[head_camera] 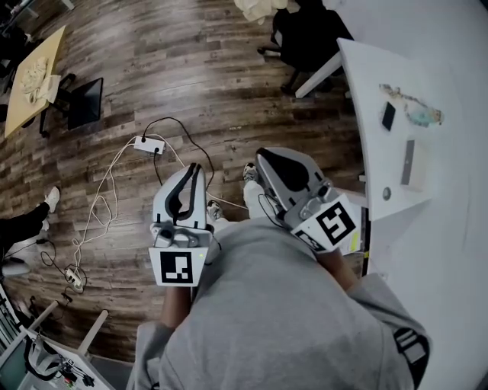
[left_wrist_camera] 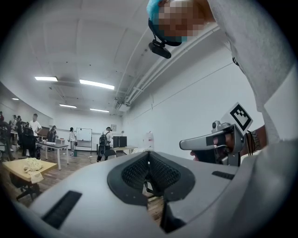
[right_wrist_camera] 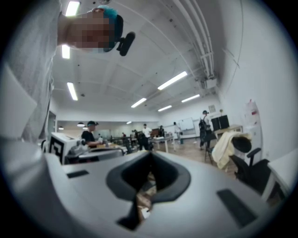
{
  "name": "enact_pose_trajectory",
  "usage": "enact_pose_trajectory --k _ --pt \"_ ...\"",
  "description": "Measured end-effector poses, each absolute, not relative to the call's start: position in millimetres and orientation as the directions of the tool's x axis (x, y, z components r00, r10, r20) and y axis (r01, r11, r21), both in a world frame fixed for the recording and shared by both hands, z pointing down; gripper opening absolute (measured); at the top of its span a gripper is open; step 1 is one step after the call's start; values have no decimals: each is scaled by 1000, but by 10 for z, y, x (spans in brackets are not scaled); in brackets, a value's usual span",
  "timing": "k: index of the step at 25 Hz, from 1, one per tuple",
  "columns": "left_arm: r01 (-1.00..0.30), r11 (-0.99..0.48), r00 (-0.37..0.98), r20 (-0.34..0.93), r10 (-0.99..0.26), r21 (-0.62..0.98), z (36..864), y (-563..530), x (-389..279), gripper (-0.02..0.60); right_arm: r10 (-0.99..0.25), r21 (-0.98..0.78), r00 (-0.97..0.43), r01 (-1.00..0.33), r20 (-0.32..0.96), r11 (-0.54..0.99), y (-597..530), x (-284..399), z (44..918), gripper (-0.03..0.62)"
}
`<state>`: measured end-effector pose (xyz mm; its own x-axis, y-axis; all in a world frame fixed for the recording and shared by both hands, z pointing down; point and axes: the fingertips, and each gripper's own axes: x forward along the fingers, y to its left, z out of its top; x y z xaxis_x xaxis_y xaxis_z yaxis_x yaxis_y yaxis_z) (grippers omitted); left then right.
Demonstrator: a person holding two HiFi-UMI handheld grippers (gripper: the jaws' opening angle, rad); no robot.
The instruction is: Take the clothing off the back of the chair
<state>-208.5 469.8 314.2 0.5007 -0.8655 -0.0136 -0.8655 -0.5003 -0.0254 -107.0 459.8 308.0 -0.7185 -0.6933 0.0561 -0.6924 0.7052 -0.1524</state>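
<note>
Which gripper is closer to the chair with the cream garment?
Right. In the head view the right gripper lies almost straight below the chair with the cream garment; the left gripper is farther off, lower left. Neither reaches it.

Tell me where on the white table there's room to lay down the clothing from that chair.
Bare: the near stretch of the white table, below the grey slab, and its right side. Crowded: the far end around the black item. The floor at left holds a corded power strip.
</note>
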Motion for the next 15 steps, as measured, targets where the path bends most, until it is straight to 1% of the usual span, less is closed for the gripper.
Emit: enact_pose_trajectory --k 8,15 --pt "-887 -460 461 -23 -887 -41 3102 4234 -1818 46 -665 -169 -746 -659 26 733 4088 -771 3062 34" --pt "-917 -397 398 -19 -917 -45 3131 3923 -1530 46 -605 -164 -796 -599 19 784 3720 -486 3086 34"
